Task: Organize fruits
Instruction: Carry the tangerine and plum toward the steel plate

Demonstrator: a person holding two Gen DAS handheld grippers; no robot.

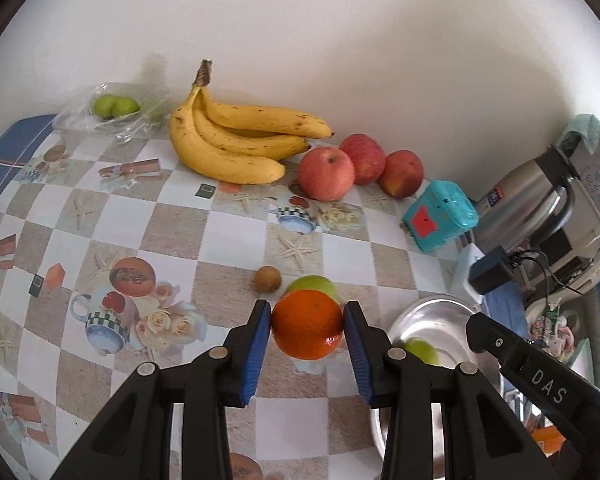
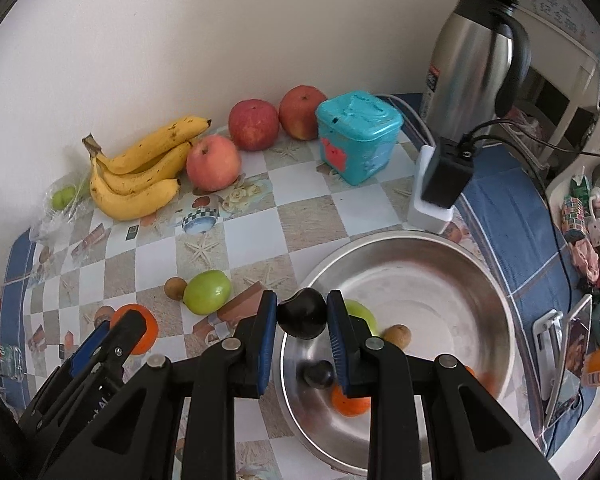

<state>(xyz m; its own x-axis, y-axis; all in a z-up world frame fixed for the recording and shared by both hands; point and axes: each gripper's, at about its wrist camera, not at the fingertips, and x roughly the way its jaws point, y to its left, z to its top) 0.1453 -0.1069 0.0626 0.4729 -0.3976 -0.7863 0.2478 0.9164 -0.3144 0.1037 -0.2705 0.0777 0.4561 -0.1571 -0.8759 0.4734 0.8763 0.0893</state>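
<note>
My left gripper is shut on an orange, held above the checked tablecloth. Behind it lie a green fruit and a small brown fruit. My right gripper is shut on a dark plum, held over the left rim of the steel bowl. In the bowl lie a green fruit, a brown fruit, a dark plum and an orange. The left gripper with its orange also shows in the right wrist view.
Bananas and three red apples lie along the back wall. A clear bag with green fruits sits at the back left. A teal box, a steel jug and a charger on a white stand stand to the right.
</note>
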